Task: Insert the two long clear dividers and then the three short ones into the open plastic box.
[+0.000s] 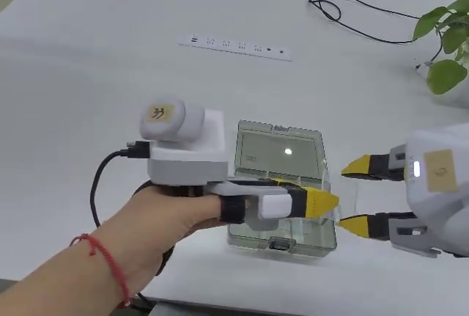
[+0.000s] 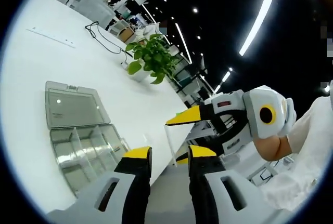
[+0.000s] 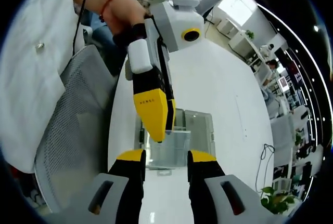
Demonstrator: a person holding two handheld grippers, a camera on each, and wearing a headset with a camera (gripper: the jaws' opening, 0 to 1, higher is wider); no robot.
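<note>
One box (image 1: 282, 241), perhaps four dividers (image 2: 78, 143) inside.

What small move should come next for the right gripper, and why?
Likely ease the right gripper toward the open box: its jaws are open, just beside the box, with the left gripper above the box. Dividers already stand inside.

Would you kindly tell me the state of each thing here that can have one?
Clear plastic box: open.
Hinged clear lid: swung back behind the base.
Clear dividers: some standing in the box.
Left gripper: open, over the box.
Right gripper: open, beside the box.
</note>
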